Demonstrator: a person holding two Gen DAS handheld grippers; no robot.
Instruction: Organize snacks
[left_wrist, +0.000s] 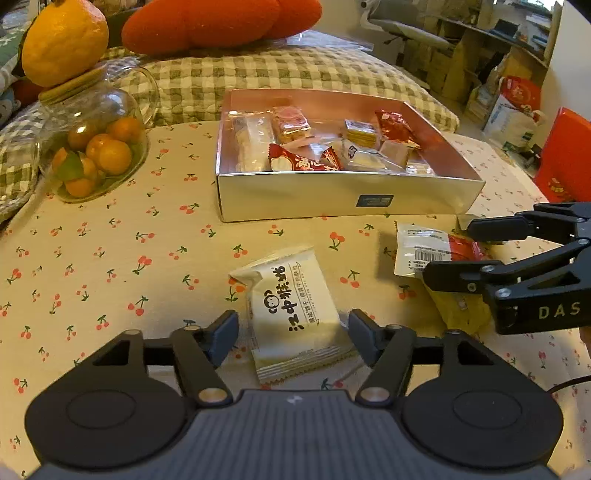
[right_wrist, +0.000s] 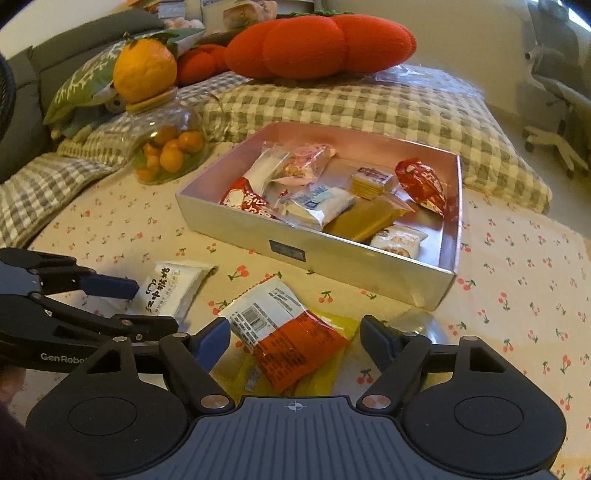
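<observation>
Left wrist: left gripper (left_wrist: 293, 334) jaws wide, straddling the white biscuit packet (left_wrist: 293, 314) on the counter (left_wrist: 110, 258); close mid-packet. Right wrist: right gripper (right_wrist: 295, 341) jaws wide over the red-and-white snack packet (right_wrist: 284, 332); silver box (right_wrist: 369, 266) beyond.

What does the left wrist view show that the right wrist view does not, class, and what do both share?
Only the left wrist view shows the red bag at the right edge and the cluttered shelves. Only the right wrist view shows the leaf-print cushion and the clear wrapper by the box corner. Both share the snack box, the white packet, the jar of oranges and both open grippers, left and right.
</observation>
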